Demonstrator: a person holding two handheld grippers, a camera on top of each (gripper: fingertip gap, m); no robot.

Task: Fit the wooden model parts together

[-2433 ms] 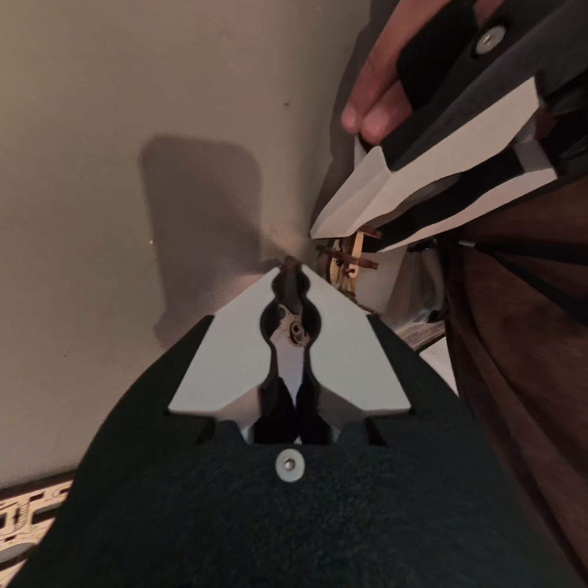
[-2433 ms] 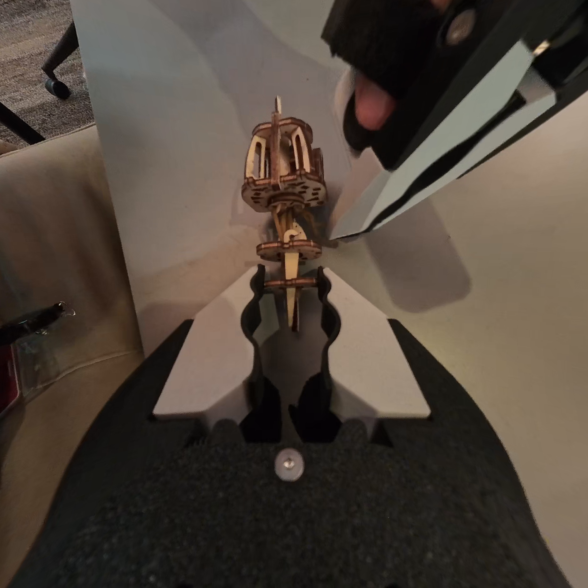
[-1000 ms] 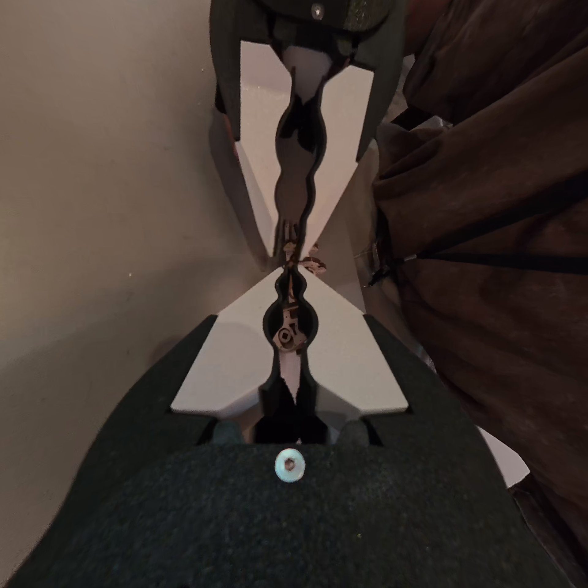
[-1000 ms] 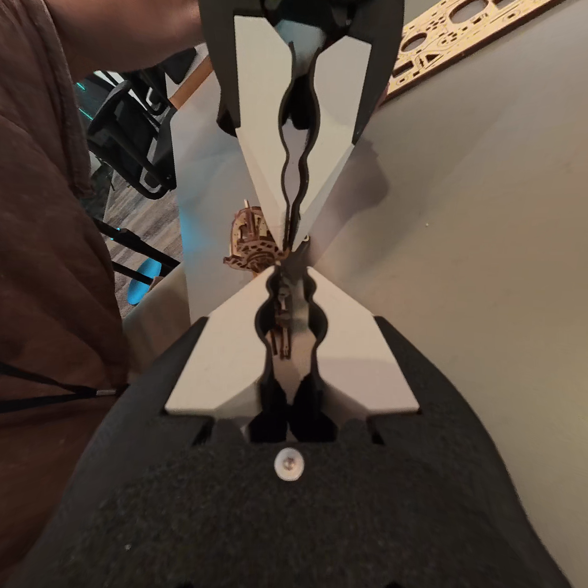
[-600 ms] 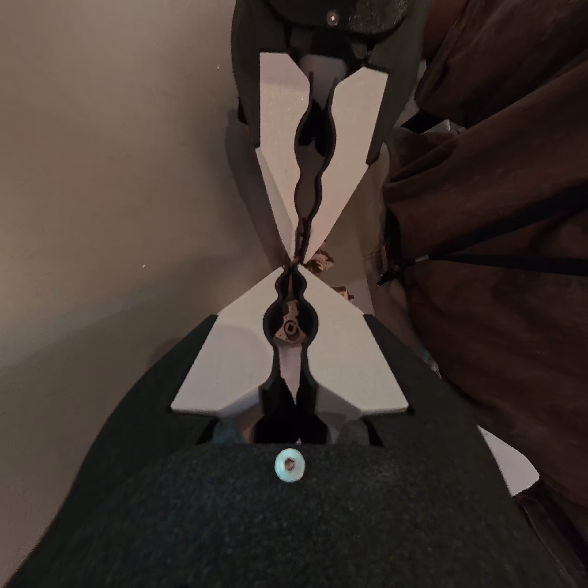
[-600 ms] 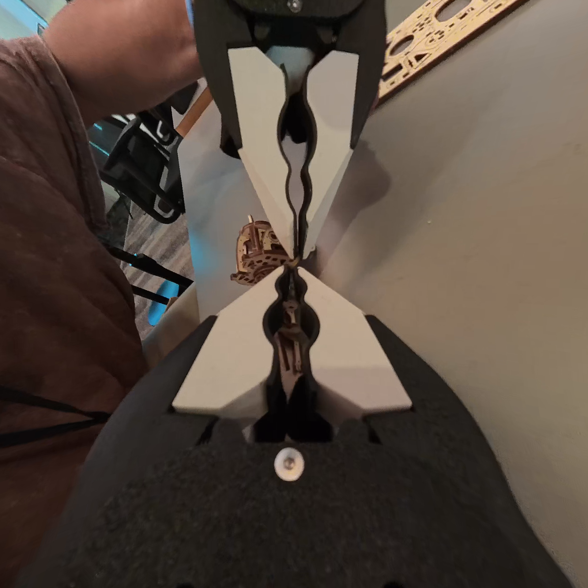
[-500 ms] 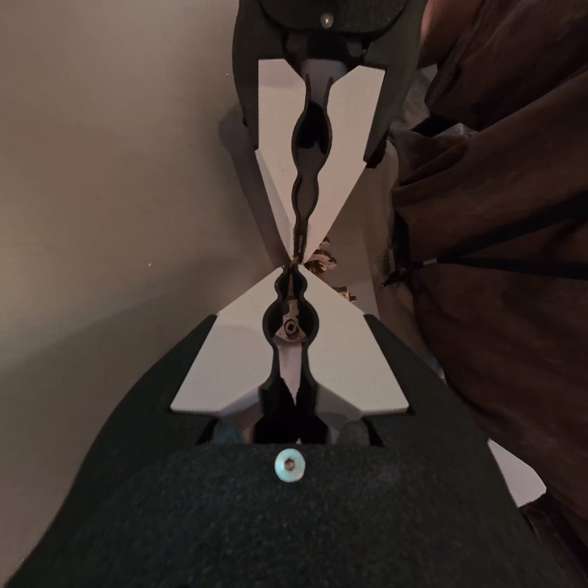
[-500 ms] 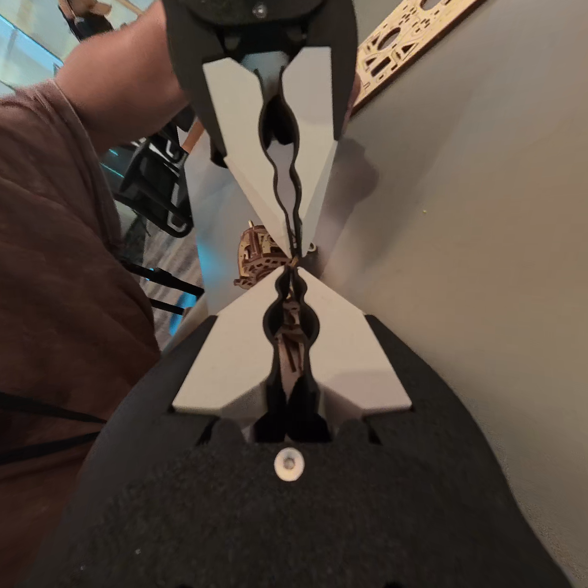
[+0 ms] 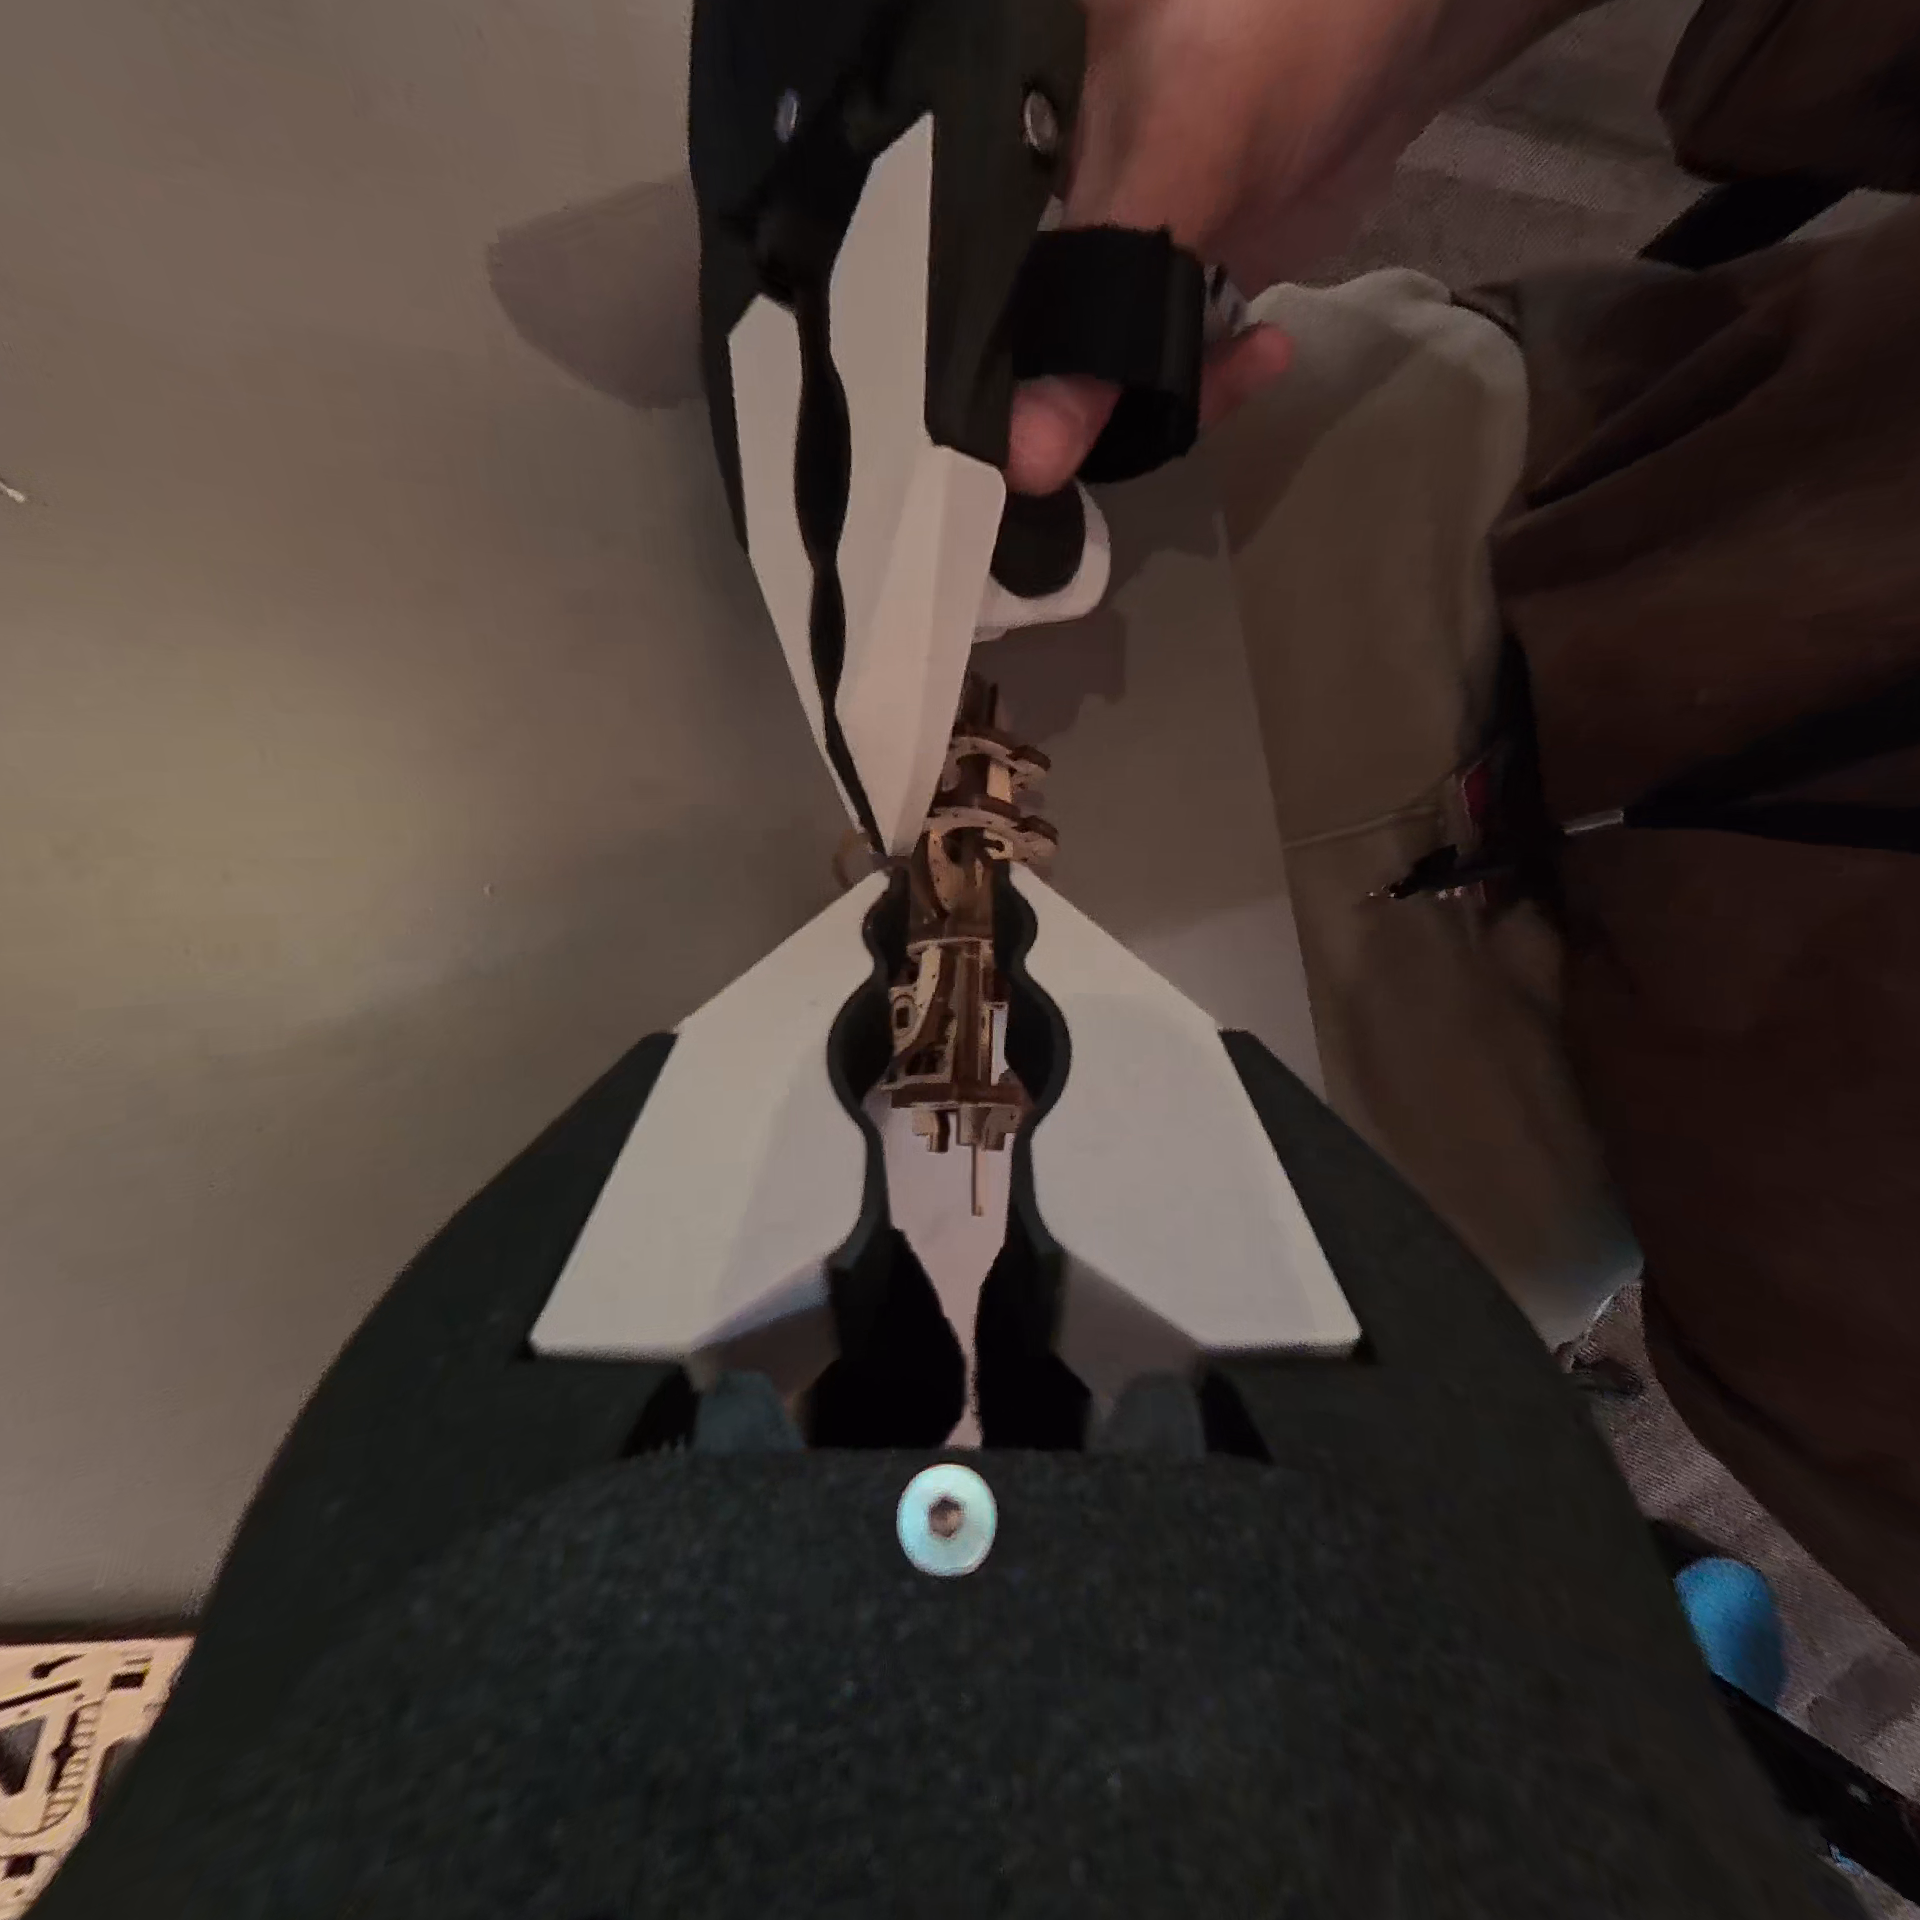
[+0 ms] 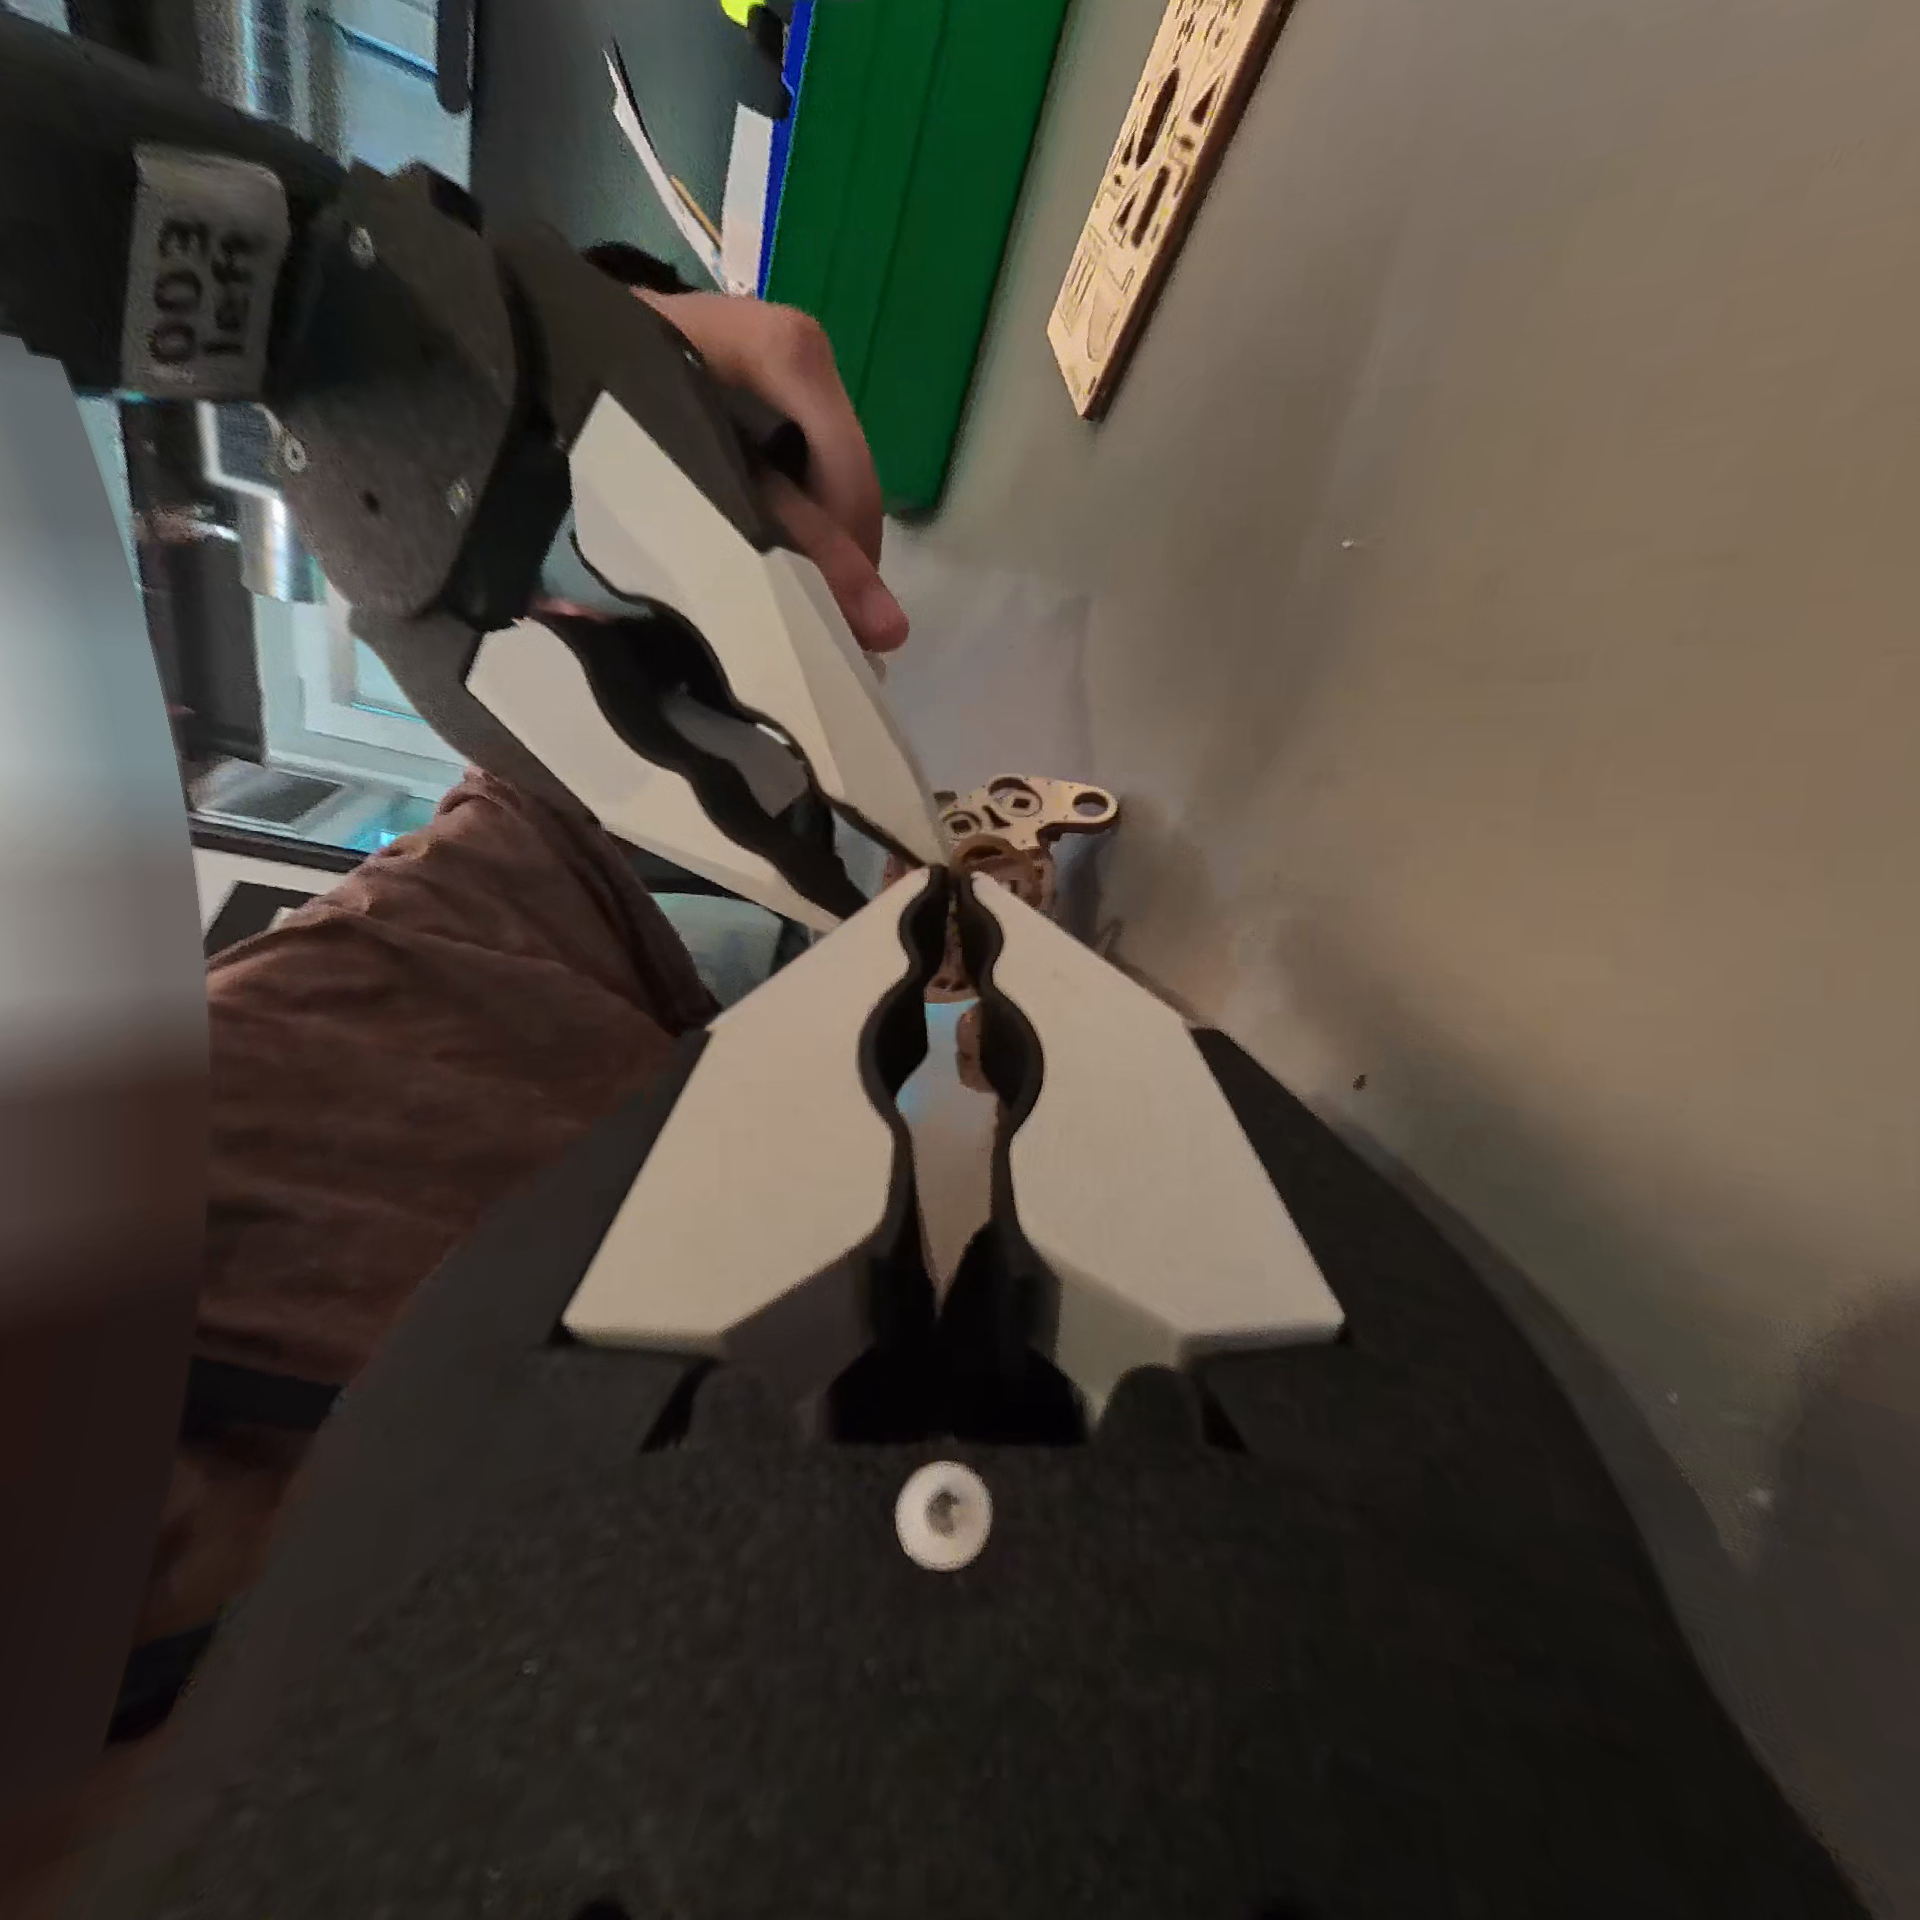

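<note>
Left wrist view: the left gripper [image 9: 951,883] is clenched on the tan laser-cut wooden model assembly [image 9: 951,1013], held above the grey table [image 9: 312,520].
Right gripper [image 10: 951,883]: pinched on a small flat wooden cut-out part [image 10: 1029,810], tip to tip with the assembly.
Spare parts: wooden sheet [image 10: 1153,197] lies well apart.
Advice: align tab with slot, press straight and gently; twisting could snap thin wood.

Wooden model [image 9: 956,997] between left gripper [image 9: 951,883] fingers; right gripper [image 9: 883,831] tip touching it from above.
</note>
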